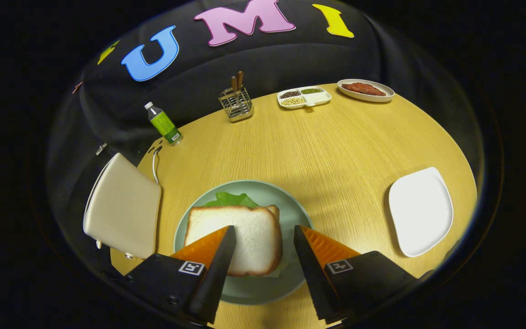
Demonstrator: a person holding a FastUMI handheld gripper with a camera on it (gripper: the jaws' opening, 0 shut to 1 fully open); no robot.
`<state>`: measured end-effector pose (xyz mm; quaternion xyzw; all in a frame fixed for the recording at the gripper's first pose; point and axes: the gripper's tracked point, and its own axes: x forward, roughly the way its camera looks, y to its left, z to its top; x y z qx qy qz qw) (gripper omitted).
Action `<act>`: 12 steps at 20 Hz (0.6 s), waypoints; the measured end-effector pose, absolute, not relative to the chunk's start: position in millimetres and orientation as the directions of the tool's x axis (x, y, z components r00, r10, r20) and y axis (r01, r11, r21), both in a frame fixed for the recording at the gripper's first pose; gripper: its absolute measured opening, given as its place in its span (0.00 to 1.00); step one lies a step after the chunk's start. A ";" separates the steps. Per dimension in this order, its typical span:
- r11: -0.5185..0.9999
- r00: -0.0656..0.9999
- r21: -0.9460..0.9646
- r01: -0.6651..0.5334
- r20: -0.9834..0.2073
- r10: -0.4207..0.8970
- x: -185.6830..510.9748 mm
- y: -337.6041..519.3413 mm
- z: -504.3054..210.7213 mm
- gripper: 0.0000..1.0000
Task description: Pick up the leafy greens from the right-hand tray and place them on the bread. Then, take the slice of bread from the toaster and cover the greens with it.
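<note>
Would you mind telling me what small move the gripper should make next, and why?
Probably lift the gripper straight up and away. Its fingers stand open, either side of the top bread slice without pressing it, and that slice already lies over the leafy greens on the green plate. The right-hand tray is bare, so the stack looks finished.

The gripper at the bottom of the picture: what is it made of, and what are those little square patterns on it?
The gripper has two wedge-shaped fingers that taper to narrow tips, each with a ridged inner face. Each sits on a blocky black base carrying a small white square tag printed with a black pattern, one per side. Screw heads show on the left base.
</note>
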<state>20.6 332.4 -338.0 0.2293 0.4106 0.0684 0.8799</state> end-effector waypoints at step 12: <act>0.855 0.803 0.519 0.001 -0.510 0.308 36.6 271.5 -217.6 0.97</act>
